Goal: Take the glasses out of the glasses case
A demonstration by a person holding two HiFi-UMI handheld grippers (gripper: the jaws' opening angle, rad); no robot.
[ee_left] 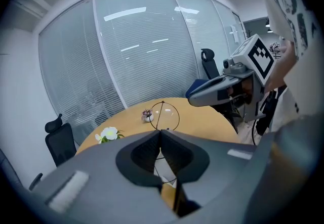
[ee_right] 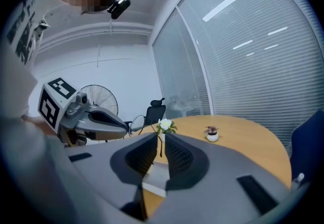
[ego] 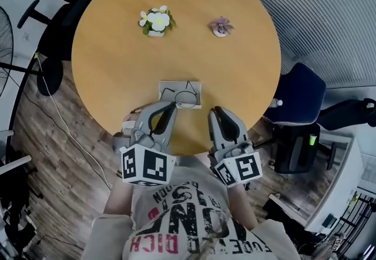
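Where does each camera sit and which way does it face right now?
Head view: on the person's head, looking steeply down at the table; shows left hand-held gripper, right hand-held gripper, shirt.
Left gripper view: rides the left one, facing the glass wall; the right one shows.
Right gripper view: rides the right one, facing the white flower and a fan; the left one shows.
Shared: glasses, flower.

We see a tan, wood-toned surface (ego: 235, 71) carrying a pale grey glasses case (ego: 167, 87) and glasses (ego: 187, 98) with thin dark, possibly black, wire rims. Toward 12 o'clock sit a white-and-yellow flower (ego: 156, 20) and a purplish plant (ego: 221, 26). The grey left tool (ego: 169, 107) and right tool (ego: 215, 112) carry black-and-white square markers.
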